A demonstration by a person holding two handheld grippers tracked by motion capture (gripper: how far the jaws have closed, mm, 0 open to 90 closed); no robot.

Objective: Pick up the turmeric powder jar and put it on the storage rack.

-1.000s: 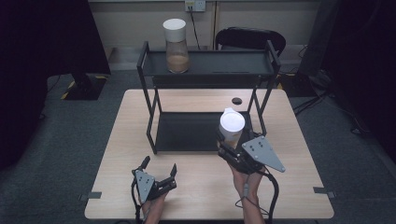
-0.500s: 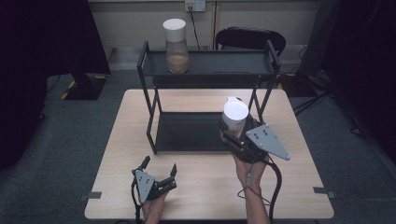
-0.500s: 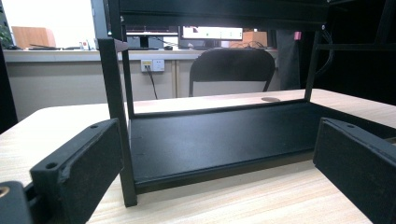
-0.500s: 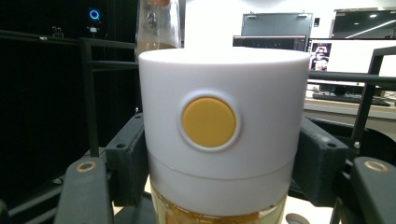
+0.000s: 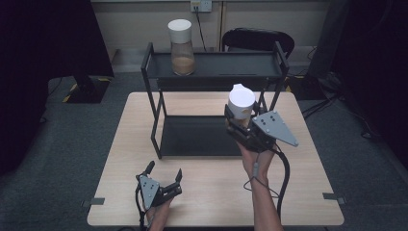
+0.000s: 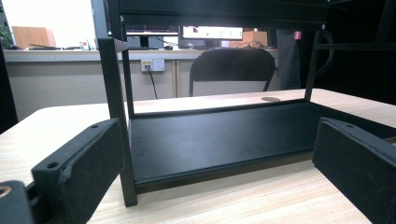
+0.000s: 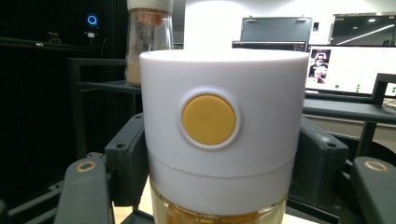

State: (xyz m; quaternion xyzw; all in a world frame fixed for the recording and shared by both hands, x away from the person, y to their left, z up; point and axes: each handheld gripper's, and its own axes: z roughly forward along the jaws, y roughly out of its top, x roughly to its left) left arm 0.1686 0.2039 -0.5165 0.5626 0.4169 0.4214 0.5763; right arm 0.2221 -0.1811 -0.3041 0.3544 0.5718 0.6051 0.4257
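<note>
My right gripper (image 5: 239, 121) is shut on a glass jar (image 5: 241, 106) with a white lid, held up in the air in front of the black two-tier rack (image 5: 154, 120), near its right end. Close up in the right gripper view, the jar's white lid (image 7: 219, 126) has a yellow round button, and yellow-brown contents show below it between the jaws. A second white-lidded jar (image 5: 181, 47) with brown contents stands on the rack's top shelf at the left. My left gripper (image 5: 164, 174) rests open on the table's near edge, facing the rack's lower shelf (image 6: 219, 137).
A small dark disc (image 6: 271, 99) lies on the wooden table (image 5: 298, 159) behind the rack. A black chair (image 5: 260, 41) stands beyond the table's far edge. Dark equipment flanks both sides of the room.
My right gripper has lifted the jar and carried it up and toward the rack's right end. The left gripper has stayed where it was.
</note>
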